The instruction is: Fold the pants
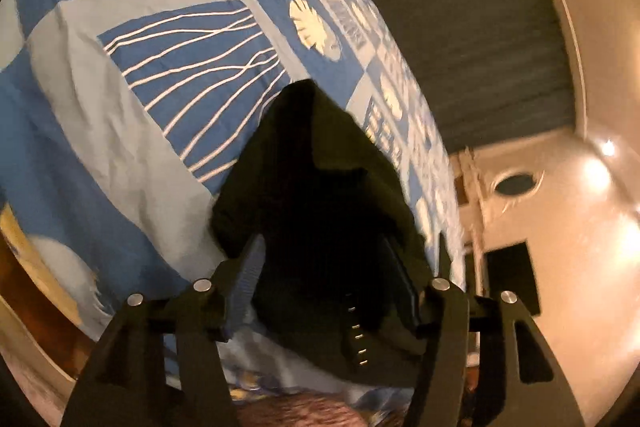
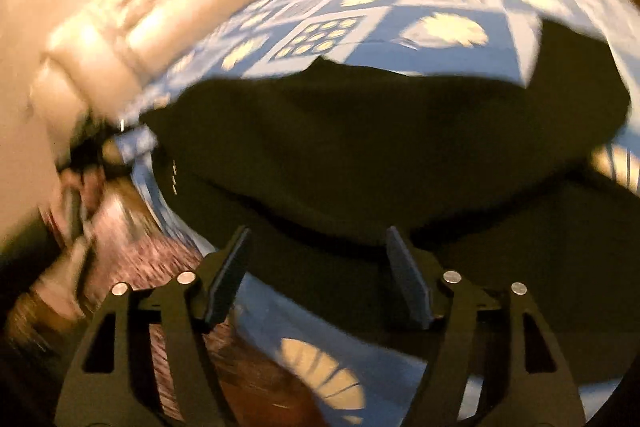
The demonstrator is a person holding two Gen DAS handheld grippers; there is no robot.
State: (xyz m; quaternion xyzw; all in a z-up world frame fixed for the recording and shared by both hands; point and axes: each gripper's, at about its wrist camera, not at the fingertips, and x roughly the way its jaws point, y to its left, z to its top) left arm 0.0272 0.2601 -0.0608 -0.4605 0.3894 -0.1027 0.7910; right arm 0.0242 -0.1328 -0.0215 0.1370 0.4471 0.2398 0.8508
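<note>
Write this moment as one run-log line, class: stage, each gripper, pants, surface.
stage: fold pants | left gripper: open, over pants | right gripper: open, over pants | pants: dark, lying on bedspread | bedspread: blue patterned

a bedroom in a home
a bed (image 1: pixel 120 107) with a blue shell-print cover lies ahead of the left claw (image 1: pixel 324 279); a padded cream headboard (image 2: pixel 120 7), dark curtain (image 1: pixel 480 47).

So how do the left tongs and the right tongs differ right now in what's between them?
The left tongs stand open with the dark pants bunched right between the pads, while the right tongs stand open at the pants' near edge with blue bedspread showing between the fingers. The left view is fairly sharp; the right view is blurred. Both sets are open over the same bed, neither pinching the cloth.
</note>
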